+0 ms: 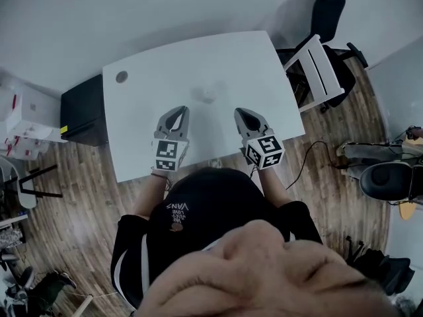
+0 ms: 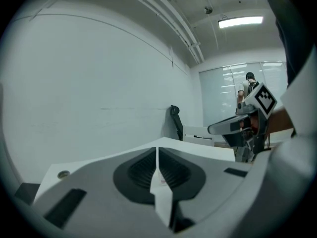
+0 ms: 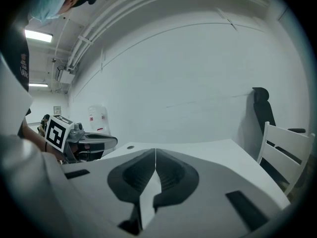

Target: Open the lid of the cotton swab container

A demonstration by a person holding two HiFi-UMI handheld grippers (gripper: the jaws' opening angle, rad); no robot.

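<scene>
Head view: the small pale cotton swab container sits mid-surface, ahead of and between the left tongs and the right tongs. It is near both and about equally close to each, and looks roundish with no long axis readable. Left gripper view: left tongs pressed together, nothing held, container maybe a faint speck past the tips. Right gripper view: right tongs also closed and empty, container not made out.

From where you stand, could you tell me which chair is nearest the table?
The white chair, right beside the table's edge; the black office chair stands behind it, farther away.
</scene>
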